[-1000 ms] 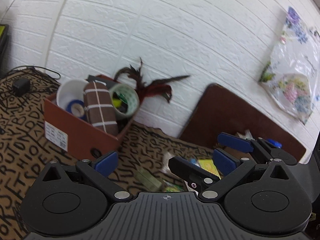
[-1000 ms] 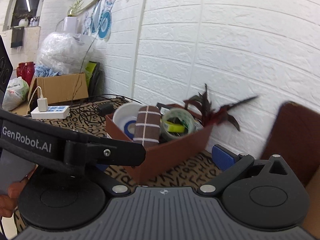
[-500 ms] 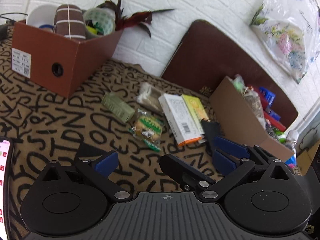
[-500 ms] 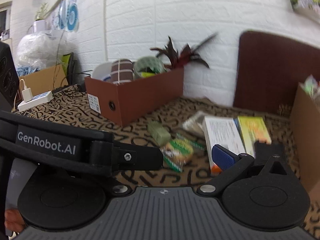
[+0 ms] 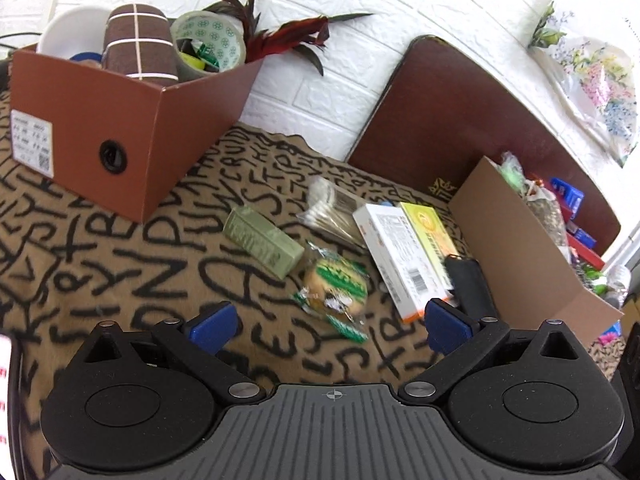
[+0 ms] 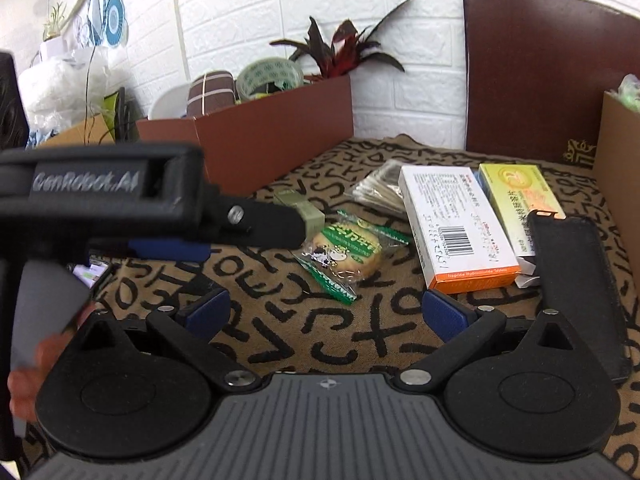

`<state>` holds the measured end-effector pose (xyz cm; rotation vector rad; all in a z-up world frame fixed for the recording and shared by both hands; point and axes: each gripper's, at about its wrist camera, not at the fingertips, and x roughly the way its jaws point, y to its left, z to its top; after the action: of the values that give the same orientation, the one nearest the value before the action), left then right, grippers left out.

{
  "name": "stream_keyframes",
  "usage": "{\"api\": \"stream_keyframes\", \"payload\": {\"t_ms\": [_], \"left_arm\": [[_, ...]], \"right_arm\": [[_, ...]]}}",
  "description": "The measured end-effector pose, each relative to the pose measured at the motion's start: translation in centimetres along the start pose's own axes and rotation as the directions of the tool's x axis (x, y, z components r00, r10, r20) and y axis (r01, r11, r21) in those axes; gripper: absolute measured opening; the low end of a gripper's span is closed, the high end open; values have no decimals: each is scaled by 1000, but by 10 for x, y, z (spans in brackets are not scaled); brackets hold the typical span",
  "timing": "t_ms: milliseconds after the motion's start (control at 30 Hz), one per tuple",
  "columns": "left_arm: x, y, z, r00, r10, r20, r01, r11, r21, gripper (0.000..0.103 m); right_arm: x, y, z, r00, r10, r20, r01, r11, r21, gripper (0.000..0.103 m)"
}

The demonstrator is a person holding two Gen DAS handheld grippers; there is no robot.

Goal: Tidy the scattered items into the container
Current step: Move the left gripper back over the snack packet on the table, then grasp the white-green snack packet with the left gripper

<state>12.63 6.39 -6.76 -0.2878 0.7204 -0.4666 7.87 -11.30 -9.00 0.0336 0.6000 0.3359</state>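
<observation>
Scattered on the patterned cloth lie a green box (image 5: 262, 242) (image 6: 304, 210), a wrapped cookie (image 5: 336, 286) (image 6: 346, 250), a cotton swab pack (image 5: 334, 210) (image 6: 378, 192), a white and orange box (image 5: 396, 254) (image 6: 456, 226), a yellow box (image 5: 430, 236) (image 6: 520, 192) and a black case (image 5: 470, 282) (image 6: 576, 288). The brown container box (image 5: 120, 128) (image 6: 260, 136) stands at the back left, holding several items. My left gripper (image 5: 328, 326) is open and empty, just short of the cookie. My right gripper (image 6: 326, 314) is open and empty, near the cookie.
A cardboard box (image 5: 520, 256) full of things stands at the right. A dark brown board (image 5: 460, 120) (image 6: 544, 80) leans on the white brick wall. The left gripper's body (image 6: 120, 200) crosses the right wrist view at the left.
Both views have tilted down from the wall and container to the scattered items, which are nearer now. The right gripper's fingers have left the left wrist view.
</observation>
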Motion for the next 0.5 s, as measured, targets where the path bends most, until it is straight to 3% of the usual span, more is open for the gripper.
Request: {"api": "stream_keyframes", "payload": {"t_ms": [100, 367, 500], "left_arm": [[13, 2, 5, 1000, 6, -23, -6, 1000, 10, 100], [41, 9, 14, 996, 2, -88, -1, 1000, 13, 81], [51, 8, 20, 994, -9, -111, 12, 1000, 27, 71]], "right_arm": [[8, -2, 2, 1000, 3, -16, -3, 1000, -2, 99], [32, -6, 9, 999, 16, -50, -16, 1000, 4, 86], [40, -8, 13, 998, 16, -54, -16, 1000, 1, 86]]}}
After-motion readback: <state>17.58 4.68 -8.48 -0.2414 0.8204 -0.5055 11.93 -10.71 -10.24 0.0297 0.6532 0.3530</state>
